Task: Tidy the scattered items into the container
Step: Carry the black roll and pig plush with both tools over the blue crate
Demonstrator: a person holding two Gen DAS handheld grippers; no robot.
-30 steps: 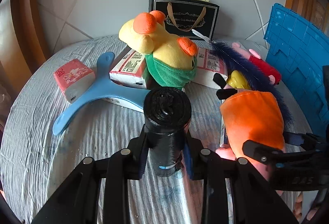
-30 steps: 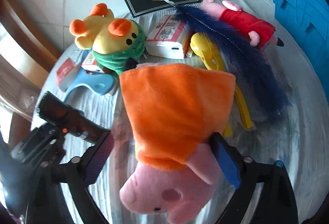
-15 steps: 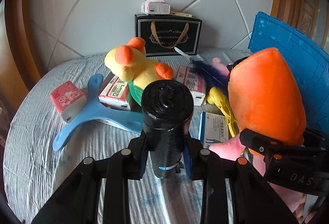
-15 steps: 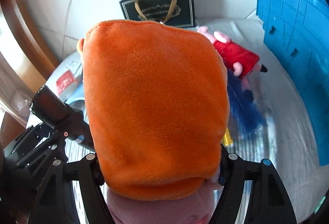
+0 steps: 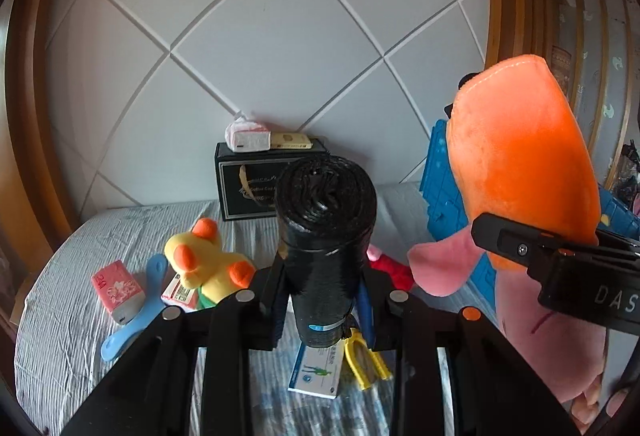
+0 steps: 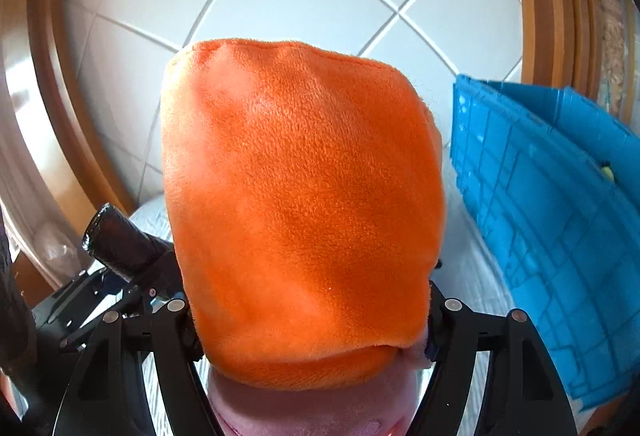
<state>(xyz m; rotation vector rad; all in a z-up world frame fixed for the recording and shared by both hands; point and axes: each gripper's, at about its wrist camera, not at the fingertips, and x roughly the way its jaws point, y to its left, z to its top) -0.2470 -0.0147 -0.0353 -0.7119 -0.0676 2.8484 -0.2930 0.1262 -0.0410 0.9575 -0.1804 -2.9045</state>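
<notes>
My left gripper (image 5: 324, 292) is shut on a black roll of bin bags (image 5: 326, 220), which stands upright between the fingers, high above the bed. My right gripper (image 6: 310, 320) is shut on a plush pig in an orange dress (image 6: 300, 196). The pig fills most of the right wrist view and shows at the right of the left wrist view (image 5: 520, 172). The black roll (image 6: 124, 244) appears at the lower left of the pig. The blue plastic crate (image 6: 560, 228) stands to the right, beyond both grippers.
On the striped bed cover (image 5: 60, 316) below lie a yellow duck plush (image 5: 204, 264), a pink tissue pack (image 5: 118, 290), a blue plastic hanger (image 5: 136, 312), a white and blue box (image 5: 318, 368), a yellow item (image 5: 364, 356) and a red plush (image 5: 388, 268). A black gift bag (image 5: 248, 180) leans on the tiled wall.
Both grippers have risen well above the bed with their loads. The right gripper closed on the pig and lifted it off the cover. The views tilted up toward the wall.
</notes>
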